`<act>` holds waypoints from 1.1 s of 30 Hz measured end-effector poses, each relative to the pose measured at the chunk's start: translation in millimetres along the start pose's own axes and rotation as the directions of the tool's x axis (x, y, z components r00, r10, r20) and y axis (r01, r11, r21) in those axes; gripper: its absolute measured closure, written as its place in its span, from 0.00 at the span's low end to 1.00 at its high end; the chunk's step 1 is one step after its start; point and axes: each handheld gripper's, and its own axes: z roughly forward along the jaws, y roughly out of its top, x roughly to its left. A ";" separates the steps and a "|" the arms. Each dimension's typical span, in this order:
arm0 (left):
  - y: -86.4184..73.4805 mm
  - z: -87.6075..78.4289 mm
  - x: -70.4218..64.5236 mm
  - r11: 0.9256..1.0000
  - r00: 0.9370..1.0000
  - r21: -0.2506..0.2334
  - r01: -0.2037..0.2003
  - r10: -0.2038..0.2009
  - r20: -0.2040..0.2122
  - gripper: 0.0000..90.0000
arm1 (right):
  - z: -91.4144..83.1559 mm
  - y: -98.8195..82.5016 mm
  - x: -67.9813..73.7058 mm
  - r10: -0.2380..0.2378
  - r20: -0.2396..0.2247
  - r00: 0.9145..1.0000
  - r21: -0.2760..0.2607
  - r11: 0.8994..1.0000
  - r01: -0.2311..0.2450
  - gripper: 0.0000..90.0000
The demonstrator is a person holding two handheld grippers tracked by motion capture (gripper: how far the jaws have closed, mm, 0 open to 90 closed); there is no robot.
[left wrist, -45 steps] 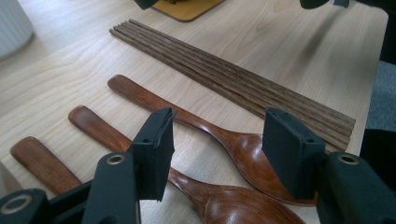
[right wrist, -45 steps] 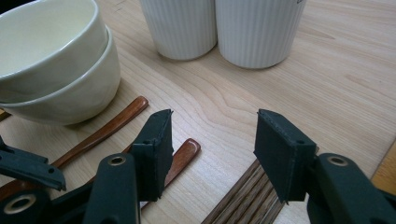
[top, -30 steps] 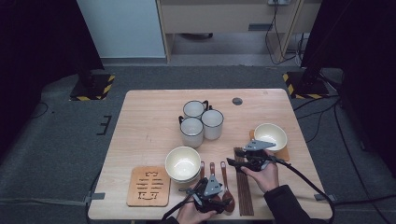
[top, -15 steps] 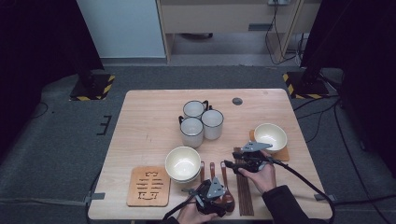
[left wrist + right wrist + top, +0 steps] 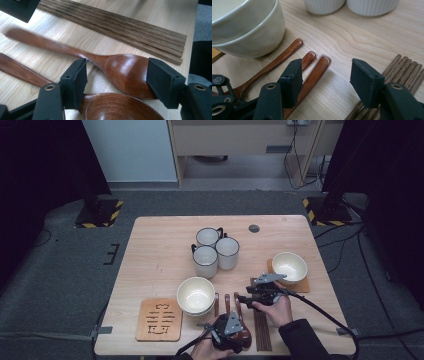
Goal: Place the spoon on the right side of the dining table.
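Three brown wooden spoons (image 5: pixel 227 305) lie side by side near the table's front edge, handles pointing away from the person. My left gripper (image 5: pixel 239 336) straddles the bowl of one spoon (image 5: pixel 125 72). Its jaws (image 5: pixel 117 80) have just been opening: the spoon lies on the wood between them and the left pad (image 5: pixel 76 80) stands clear of its neck. My right gripper (image 5: pixel 244 297) hovers by the handle tips. Its jaws (image 5: pixel 325 77) have just been opening too, with bare table between them and one spoon handle (image 5: pixel 317 70) beside the left jaw.
A bundle of dark chopsticks (image 5: pixel 261 330) lies right of the spoons. Two stacked cream bowls (image 5: pixel 196 295) sit just left of them, and a carved wooden trivet (image 5: pixel 160 319) lies farther left. Three white mugs (image 5: pixel 215 250) stand mid-table. Another bowl (image 5: pixel 289 266) rests on a coaster at right.
My right gripper has edged a little left toward the spoon handles. The left hand has stayed where it was over the spoon bowls.
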 end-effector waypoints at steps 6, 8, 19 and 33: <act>-1.8 0.2 1.7 1.000 1.000 -0.009 0.000 0.000 0.002 0.33 | 4.9 -2.2 0.6 0.001 -0.027 1.000 0.014 1.000 0.000 0.48; -2.0 0.2 1.9 1.000 1.000 -0.012 0.002 -0.002 0.003 0.33 | 5.8 -2.4 1.5 0.010 -0.035 0.999 0.015 1.000 -0.009 0.48; -2.6 0.0 1.4 1.000 1.000 -0.016 0.005 -0.005 0.001 0.33 | 14.1 -6.0 -0.6 0.005 -0.043 0.999 0.058 0.998 -0.003 0.52; -3.0 -0.5 1.7 1.000 1.000 -0.015 -0.002 0.002 -0.001 0.33 | 15.4 -6.2 -0.2 0.036 -0.072 0.997 0.068 0.997 -0.032 0.66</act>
